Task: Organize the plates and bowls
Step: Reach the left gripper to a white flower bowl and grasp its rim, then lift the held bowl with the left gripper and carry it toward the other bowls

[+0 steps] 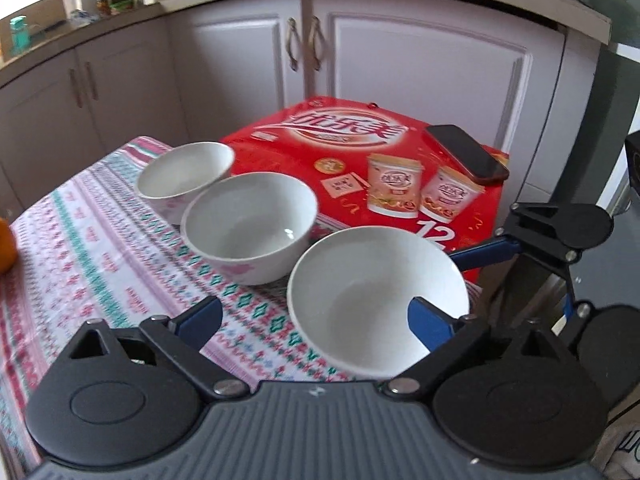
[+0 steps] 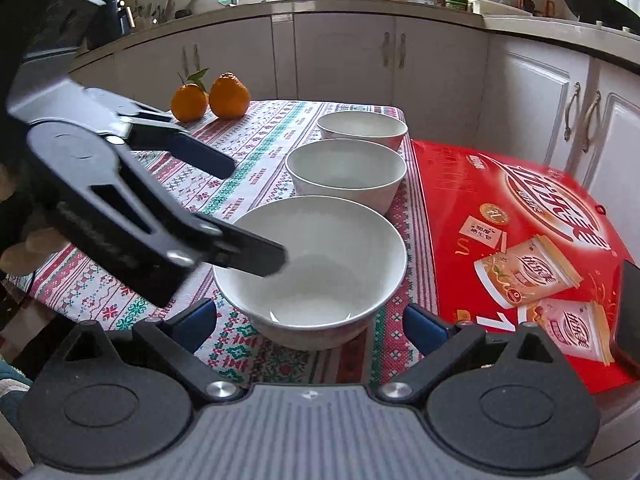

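Left tongs [image 1: 316, 316] wide, straddling near bowl [image 1: 376, 300] rim unpinched; right tongs [image 2: 310, 320] open, empty; we risk tipping it.

A patterned tablecloth [image 2: 256, 148] in red, green and white covers the table. Two oranges [image 2: 210, 97] sit touching at its far corner, about eleven o'clock in the right wrist view; the left one bears a green leaf. At three o'clock a red drinks carton [image 2: 516, 240] lies flat beside the cloth. A dark phone [image 1: 466, 153] rests on the carton. White cabinets [image 1: 420, 60] stand behind, under a cluttered counter [image 2: 360, 2].
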`<act>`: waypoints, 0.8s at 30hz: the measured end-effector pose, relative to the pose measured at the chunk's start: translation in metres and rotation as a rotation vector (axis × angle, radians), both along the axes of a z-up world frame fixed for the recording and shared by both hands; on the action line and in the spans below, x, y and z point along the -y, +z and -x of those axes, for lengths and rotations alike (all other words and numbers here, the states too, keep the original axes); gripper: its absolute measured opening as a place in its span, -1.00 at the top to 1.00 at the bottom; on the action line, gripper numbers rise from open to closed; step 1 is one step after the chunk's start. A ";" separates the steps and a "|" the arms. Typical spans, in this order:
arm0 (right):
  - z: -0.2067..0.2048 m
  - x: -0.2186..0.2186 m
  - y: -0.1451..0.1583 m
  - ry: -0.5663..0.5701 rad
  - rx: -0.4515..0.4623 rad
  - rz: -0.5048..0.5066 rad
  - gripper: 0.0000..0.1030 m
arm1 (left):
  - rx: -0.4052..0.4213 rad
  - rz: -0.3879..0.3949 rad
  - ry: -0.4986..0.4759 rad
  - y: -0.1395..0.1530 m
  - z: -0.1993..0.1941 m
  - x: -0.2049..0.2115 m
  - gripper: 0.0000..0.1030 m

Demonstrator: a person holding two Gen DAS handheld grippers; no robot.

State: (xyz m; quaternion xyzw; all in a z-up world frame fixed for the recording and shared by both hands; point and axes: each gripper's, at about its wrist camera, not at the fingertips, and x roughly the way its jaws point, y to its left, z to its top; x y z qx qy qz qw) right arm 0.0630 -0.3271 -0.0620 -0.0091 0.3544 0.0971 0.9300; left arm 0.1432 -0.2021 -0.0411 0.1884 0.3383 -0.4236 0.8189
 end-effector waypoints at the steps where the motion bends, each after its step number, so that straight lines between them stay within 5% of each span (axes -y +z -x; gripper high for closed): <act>1: -0.001 0.000 0.000 0.003 0.003 -0.001 -0.96 | -0.013 -0.004 -0.016 -0.001 -0.002 0.004 -0.77; 7: -0.002 0.001 0.001 0.019 0.013 0.005 -0.85 | -0.073 -0.026 -0.055 -0.008 -0.015 0.018 -0.54; 12: -0.003 0.000 0.001 0.035 0.021 0.012 -0.77 | -0.137 -0.041 -0.081 -0.011 -0.025 0.022 -0.08; 24: -0.001 -0.001 0.002 0.034 0.021 0.021 -0.76 | -0.195 -0.034 -0.115 -0.010 -0.036 0.024 -0.08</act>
